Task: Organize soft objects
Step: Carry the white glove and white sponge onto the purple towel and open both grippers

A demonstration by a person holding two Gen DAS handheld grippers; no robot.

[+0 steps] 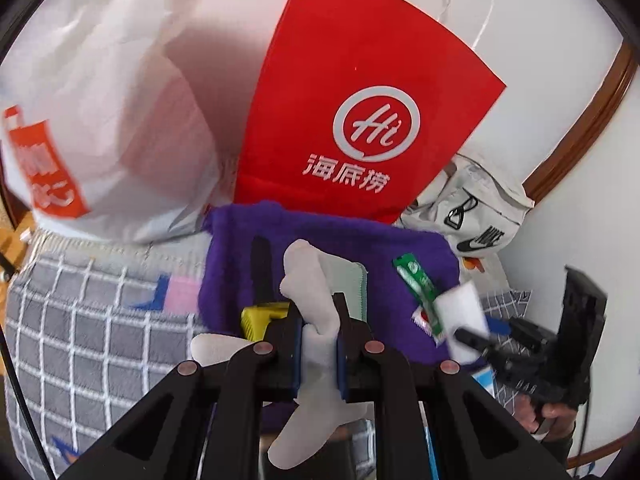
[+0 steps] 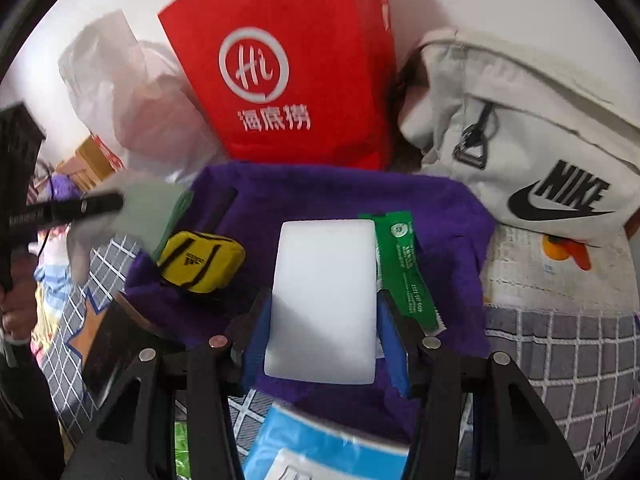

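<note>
My left gripper point(image 1: 319, 334) is shut on a pale grey sock point(image 1: 310, 304) and holds it above a purple towel point(image 1: 360, 248) spread on the bed. My right gripper point(image 2: 325, 316) is shut on a white sponge block point(image 2: 324, 300) over the same towel point(image 2: 452, 240). On the towel lie a yellow pouch point(image 2: 202, 256), a green sachet point(image 2: 404, 268) and a pale green cloth point(image 1: 352, 284). The right gripper with the sponge also shows in the left wrist view point(image 1: 464, 320). The left gripper's finger and sock show in the right wrist view point(image 2: 100, 204).
A red paper bag point(image 1: 356, 112) and a white plastic bag point(image 1: 100, 128) stand behind the towel against the wall. A white Nike bag point(image 2: 540, 152) lies at the right. A blue packet point(image 2: 320, 444) sits near the front. The bed has a grey checked cover point(image 1: 80, 320).
</note>
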